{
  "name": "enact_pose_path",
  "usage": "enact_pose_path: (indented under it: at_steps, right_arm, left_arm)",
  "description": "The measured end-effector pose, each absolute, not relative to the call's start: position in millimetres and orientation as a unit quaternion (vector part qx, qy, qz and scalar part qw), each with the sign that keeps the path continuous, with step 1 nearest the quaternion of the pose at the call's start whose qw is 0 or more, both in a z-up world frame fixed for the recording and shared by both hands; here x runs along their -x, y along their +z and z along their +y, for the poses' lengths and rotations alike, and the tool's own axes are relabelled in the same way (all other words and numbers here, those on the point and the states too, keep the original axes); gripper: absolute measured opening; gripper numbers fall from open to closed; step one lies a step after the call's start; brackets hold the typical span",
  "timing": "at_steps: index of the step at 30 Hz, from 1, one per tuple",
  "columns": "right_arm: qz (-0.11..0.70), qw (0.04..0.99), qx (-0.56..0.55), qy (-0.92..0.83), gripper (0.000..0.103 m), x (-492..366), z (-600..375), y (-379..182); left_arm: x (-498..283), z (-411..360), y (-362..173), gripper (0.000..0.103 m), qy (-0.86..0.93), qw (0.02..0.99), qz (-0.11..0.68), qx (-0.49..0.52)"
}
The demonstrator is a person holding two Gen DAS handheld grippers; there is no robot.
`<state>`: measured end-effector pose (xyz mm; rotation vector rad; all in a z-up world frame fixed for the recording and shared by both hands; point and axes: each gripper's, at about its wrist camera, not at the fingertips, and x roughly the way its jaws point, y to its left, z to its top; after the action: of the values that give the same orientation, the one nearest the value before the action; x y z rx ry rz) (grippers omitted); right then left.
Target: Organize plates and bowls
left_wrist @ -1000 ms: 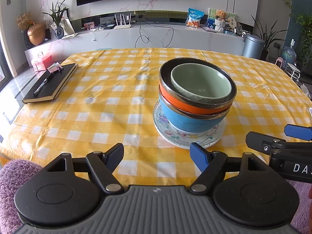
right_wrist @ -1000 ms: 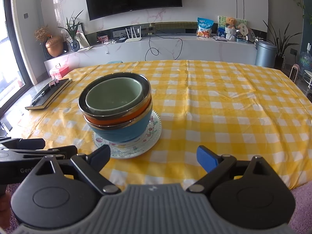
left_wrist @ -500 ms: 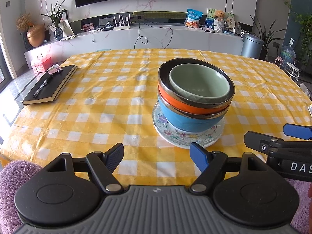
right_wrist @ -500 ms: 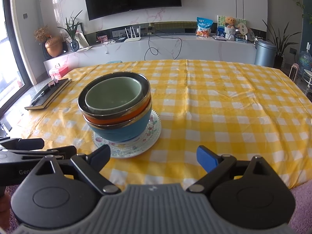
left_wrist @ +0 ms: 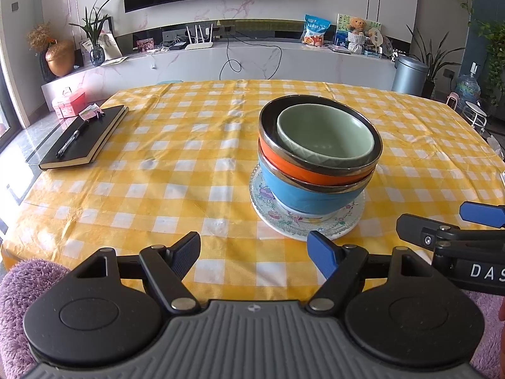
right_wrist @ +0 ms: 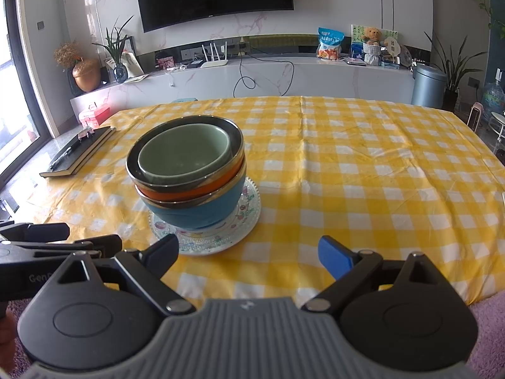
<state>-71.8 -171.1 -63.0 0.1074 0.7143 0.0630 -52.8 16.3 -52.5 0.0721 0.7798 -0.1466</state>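
Right of centre in the left view, a green bowl (left_wrist: 325,137) nests in an orange bowl (left_wrist: 303,170) and a blue bowl (left_wrist: 303,194) on a patterned plate (left_wrist: 334,225); glazed, rigid, probably heavy, breakable; grip by the rim; left gripper (left_wrist: 254,254) and right gripper (right_wrist: 249,254) gape empty at bottom.

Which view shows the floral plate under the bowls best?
The left wrist view: the floral plate shows a wide patterned front rim below the blue bowl. The right wrist view has the plate too, but a finger of the right gripper overlaps its near-left edge.
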Motion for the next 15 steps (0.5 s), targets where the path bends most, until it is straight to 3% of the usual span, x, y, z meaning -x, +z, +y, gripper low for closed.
enact_pose_path:
  at_steps: [15]
  right_arm:
    - [0.349, 0.935, -0.052, 0.031, 0.093, 72.5, -170.2, -63.0]
  left_arm:
    - [54.9, 16.1, -51.5, 0.09, -0.074, 0.923, 0.376, -0.039]
